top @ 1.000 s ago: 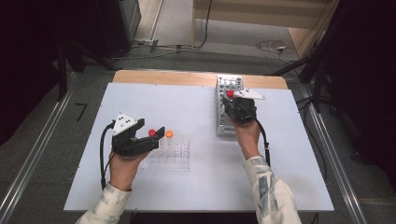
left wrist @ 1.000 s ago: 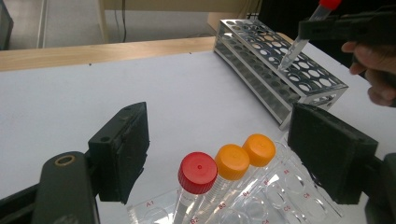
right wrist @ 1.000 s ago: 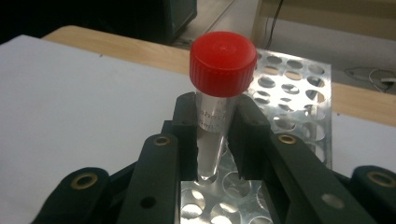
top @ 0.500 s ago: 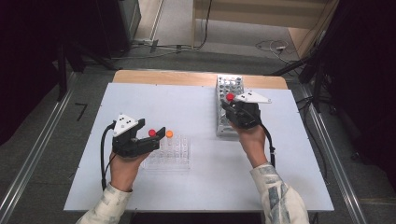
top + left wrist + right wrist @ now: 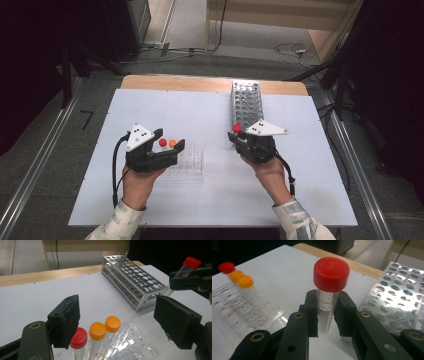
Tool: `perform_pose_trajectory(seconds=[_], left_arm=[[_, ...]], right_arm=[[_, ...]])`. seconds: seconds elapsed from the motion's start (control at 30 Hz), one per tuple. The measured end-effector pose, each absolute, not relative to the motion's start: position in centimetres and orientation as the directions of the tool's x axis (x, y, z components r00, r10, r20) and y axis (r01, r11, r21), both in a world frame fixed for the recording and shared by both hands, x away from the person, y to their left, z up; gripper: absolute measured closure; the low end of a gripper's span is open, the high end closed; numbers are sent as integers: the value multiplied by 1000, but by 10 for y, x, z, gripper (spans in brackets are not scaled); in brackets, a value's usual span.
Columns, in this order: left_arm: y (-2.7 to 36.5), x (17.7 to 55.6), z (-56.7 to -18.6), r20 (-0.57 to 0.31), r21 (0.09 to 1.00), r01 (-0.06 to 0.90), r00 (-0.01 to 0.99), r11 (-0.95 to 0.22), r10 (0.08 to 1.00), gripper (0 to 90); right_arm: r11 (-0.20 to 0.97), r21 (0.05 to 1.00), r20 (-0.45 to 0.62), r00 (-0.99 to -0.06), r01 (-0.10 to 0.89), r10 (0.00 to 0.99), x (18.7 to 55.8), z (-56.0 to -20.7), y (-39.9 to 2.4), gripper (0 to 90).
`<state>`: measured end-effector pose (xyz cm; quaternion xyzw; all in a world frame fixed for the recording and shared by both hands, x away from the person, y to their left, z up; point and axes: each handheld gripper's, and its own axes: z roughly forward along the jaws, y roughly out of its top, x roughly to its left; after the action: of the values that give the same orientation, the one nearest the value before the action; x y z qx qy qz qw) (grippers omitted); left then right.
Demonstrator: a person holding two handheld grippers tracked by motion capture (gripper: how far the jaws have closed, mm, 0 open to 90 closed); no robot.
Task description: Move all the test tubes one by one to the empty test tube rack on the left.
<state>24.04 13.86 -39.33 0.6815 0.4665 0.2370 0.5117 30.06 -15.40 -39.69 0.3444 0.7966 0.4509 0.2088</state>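
Right gripper point(image 5: 325, 312) pinches a red-capped tube point(image 5: 329, 287) upright, just beside the metal rack point(image 5: 246, 102). Likely next: into a rack hole, so keep it vertical, center over one hole, lower slowly. Left gripper point(image 5: 125, 325) spread over the clear rack point(image 5: 187, 160), holding nothing.

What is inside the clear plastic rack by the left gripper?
The clear rack holds three capped tubes: one red-capped tube and two orange-capped tubes. Its other slots look empty. The tubes' lower ends are cut off below the left gripper view.
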Motion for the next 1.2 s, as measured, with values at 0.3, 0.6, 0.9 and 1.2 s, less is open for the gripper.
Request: perform_pose_trajectory(seconds=[0.3, 0.6, 0.9, 1.2], left_arm=[[113, 229, -391, -113, 933, 347, 545, -100, 831, 251], [87, 223, -392, -114, 938, 320, 642, -131, 758, 353], [66, 219, -398, -113, 930, 319, 721, -183, 683, 513], [61, 219, -402, -95, 925, 316, 731, -212, 676, 662]], right_arm=[[410, 834, -6, -738, 368, 674, 271, -414, -151, 709], [431, 831, 4, -780, 351, 626, 256, -412, -143, 709], [464, 821, -1, -810, 334, 586, 247, -417, -130, 709], [479, 816, -6, -824, 323, 566, 242, -421, -122, 709]])
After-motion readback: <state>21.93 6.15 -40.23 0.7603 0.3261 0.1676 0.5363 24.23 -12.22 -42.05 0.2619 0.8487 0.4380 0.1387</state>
